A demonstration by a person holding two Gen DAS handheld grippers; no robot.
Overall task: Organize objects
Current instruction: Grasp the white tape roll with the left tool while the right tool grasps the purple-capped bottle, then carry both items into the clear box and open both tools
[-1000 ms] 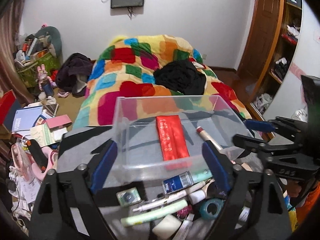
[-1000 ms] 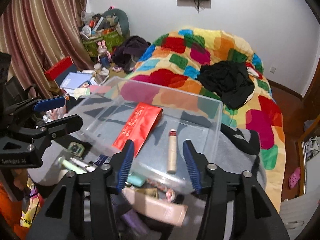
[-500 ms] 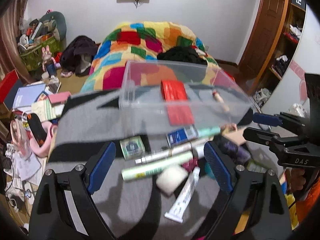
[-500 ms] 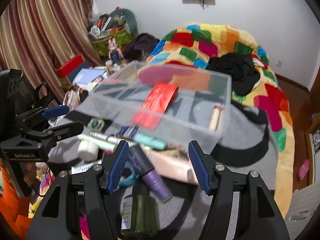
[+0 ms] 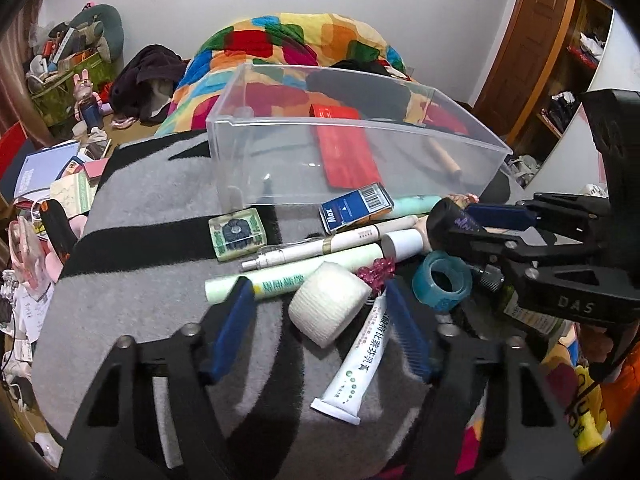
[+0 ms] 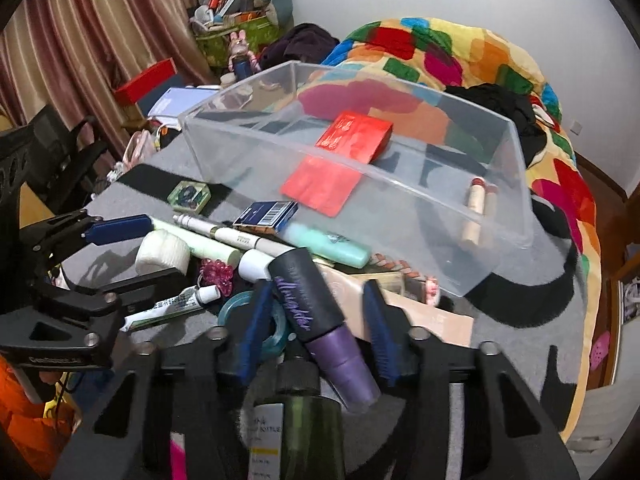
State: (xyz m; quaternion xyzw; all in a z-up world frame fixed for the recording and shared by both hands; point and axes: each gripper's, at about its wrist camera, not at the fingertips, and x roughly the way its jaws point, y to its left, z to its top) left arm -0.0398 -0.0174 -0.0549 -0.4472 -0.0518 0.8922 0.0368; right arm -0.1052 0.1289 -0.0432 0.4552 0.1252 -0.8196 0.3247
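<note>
Holding red packet (image 5: 345, 151), clear bin (image 5: 280, 168)

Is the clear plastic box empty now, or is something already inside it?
Not empty. The clear box holds a red packet and a beige tube, both lying flat on its bottom. The other items lie outside, in front of it.

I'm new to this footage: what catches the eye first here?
The clear bin on the grey blanket, holding a red packet and a small tube. In front of it lies a jumble of toiletries, with the open left gripper over a white roll and the open right gripper astride a purple bottle.
</note>
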